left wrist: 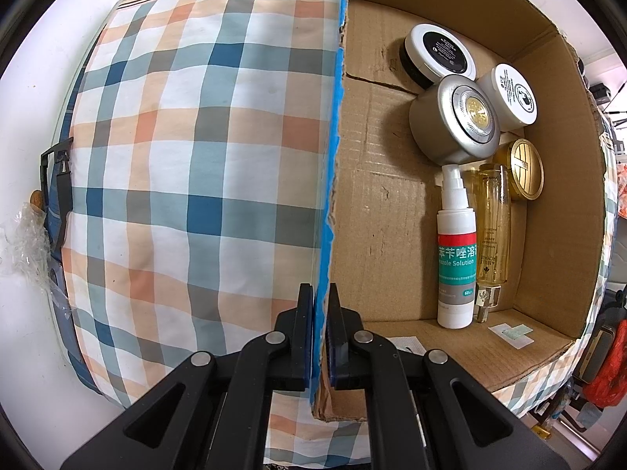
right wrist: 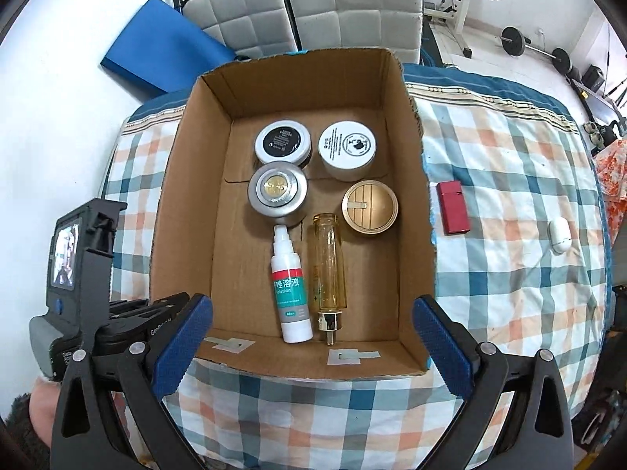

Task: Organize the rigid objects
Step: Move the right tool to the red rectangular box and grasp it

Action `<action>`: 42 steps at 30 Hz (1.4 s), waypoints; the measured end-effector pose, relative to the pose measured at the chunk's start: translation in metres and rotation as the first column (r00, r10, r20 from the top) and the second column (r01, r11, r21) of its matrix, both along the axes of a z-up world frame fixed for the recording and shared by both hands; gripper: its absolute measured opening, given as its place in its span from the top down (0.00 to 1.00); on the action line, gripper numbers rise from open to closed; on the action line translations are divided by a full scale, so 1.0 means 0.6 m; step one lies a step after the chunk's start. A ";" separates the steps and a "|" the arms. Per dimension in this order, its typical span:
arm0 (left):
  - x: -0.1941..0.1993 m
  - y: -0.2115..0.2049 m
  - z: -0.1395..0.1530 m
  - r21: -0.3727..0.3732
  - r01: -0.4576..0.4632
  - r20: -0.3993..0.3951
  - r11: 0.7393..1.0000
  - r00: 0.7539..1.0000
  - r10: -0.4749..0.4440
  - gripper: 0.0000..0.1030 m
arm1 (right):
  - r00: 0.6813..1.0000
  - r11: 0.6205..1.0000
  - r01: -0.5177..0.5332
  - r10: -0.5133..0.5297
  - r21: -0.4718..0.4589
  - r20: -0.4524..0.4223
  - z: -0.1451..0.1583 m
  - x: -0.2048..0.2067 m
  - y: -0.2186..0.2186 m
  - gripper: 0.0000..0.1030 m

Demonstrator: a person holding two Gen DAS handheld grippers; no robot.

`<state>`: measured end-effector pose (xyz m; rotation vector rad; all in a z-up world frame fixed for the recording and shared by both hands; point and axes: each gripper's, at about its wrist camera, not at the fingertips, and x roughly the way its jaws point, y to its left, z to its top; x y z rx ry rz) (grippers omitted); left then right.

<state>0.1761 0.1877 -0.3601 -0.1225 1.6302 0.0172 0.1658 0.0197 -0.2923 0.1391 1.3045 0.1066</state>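
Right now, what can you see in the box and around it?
cardboard box: 1, brown, on the checked cloth
round jars: 4, white-black, white, silver, gold, far half of box
spray bottle: 1, white with red-green label, lying in box
amber bottle: 1, clear yellow, lying beside spray bottle
red case: 1, on cloth outside box
white oval thing: 1, on cloth
left hand-held gripper: shut on the box's wall
right hand-held gripper: open, empty, above box

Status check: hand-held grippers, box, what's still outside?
Left hand-held gripper shut on cardboard box wall. Right hand-held gripper open, empty. Red lighter, white case outside on cloth.
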 end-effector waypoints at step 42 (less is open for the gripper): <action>0.000 0.006 -0.007 -0.005 -0.015 -0.021 1.000 1.000 0.015 0.96 | 0.925 0.954 0.294 -0.298 -0.051 -0.237 -0.294 0.205 -0.296 0.25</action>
